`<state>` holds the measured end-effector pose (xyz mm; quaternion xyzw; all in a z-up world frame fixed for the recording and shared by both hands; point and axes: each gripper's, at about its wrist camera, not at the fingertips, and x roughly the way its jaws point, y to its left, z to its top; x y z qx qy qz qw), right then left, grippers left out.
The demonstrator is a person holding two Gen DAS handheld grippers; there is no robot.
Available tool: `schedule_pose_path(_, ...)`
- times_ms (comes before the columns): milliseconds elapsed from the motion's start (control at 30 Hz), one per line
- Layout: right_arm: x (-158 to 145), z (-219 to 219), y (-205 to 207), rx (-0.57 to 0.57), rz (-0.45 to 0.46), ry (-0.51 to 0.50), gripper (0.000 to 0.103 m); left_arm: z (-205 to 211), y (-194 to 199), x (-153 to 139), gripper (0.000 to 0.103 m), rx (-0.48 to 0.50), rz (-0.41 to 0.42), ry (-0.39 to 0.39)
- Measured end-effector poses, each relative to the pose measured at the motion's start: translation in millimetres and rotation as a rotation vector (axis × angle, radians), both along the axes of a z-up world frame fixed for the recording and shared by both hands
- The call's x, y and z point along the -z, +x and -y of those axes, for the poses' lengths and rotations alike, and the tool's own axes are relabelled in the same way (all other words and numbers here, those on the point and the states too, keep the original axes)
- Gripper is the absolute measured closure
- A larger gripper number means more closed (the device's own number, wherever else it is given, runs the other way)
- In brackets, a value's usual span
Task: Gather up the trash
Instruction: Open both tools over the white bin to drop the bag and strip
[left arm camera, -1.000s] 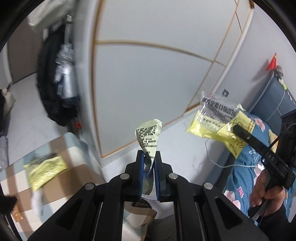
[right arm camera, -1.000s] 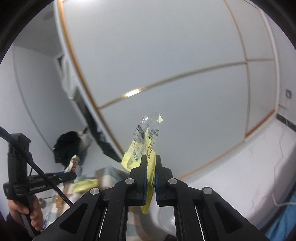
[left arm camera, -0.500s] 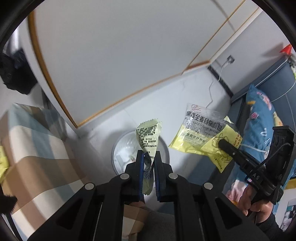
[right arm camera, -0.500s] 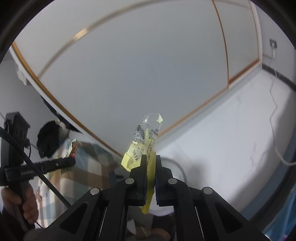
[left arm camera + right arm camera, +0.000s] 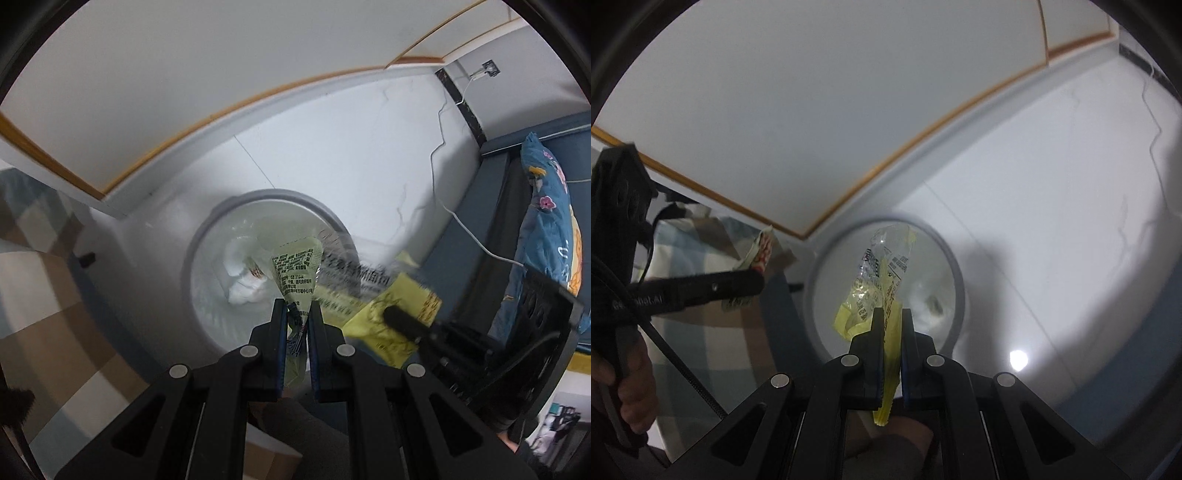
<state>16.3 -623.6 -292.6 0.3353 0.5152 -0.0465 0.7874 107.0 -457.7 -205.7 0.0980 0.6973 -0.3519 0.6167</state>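
Observation:
My left gripper [image 5: 297, 314] is shut on a pale green wrapper [image 5: 297, 269] with black print, hanging over a round grey-rimmed bin [image 5: 221, 210] that holds white crumpled paper [image 5: 243, 280]. My right gripper [image 5: 892, 319] is shut on a yellow and clear plastic packet [image 5: 882, 266], above the same bin [image 5: 820, 254]. In the left wrist view the right gripper [image 5: 397, 317] and its yellow packet [image 5: 376, 299] are at the right, over the bin's edge. In the right wrist view the left gripper [image 5: 755, 280] and its wrapper [image 5: 761, 251] are at the left.
The bin stands on a white floor [image 5: 351, 147] by a white wardrobe with wood trim [image 5: 184, 74]. A checked cloth [image 5: 37, 280] lies to the left. A blue bed with flowered bedding [image 5: 546, 206] and a white cable [image 5: 443, 147] lie to the right.
Both grippers have come down and tipped toward the floor, each still holding its wrapper. The bin, out of view a second ago, now lies right below both.

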Motion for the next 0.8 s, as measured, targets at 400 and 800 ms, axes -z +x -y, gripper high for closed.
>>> schedule_pose_path(400,37.3,-8.3,9.1,-0.055,-0.082,0.084,0.094,11.4,8.9,21.4,0.097,-0.048,-0.078,0.046)
schedule_pose_path(800,27.1,-7.0,-1.4,-0.073,-0.071,0.062,0.077,19.0,2.1,34.2,0.096,-0.022,-0.154,0.053)
